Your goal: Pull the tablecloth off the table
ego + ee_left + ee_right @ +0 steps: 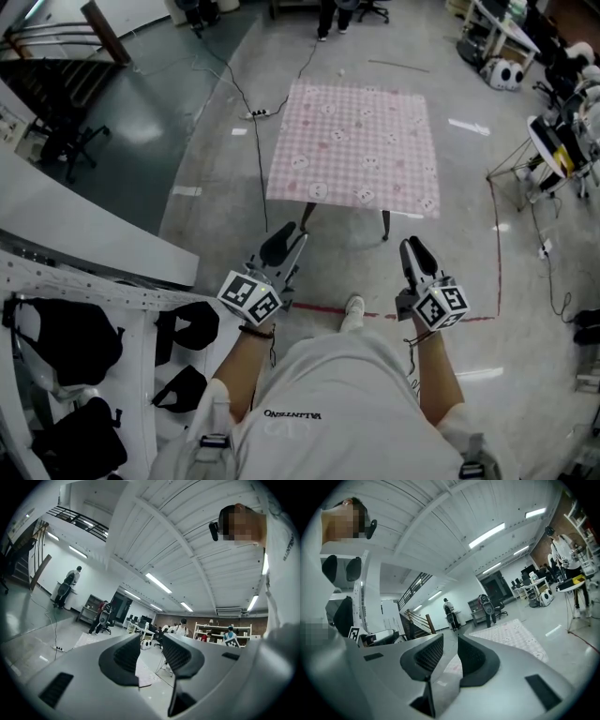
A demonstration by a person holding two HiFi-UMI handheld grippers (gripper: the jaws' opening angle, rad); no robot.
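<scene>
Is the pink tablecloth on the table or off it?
On, spread flat: the tablecloth covers the whole top, its near edge hanging above the table legs.

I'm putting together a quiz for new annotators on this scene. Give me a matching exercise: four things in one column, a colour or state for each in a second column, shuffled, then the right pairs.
Things:
1. tablecloth
2. left gripper
3. floor tape
4. power strip

Colour or state:
A. red, a thin line
B. small and white
C. pink checked, spread flat
D. jaws apart, nothing between them

Pairs: 1-C, 2-D, 3-A, 4-B
</scene>
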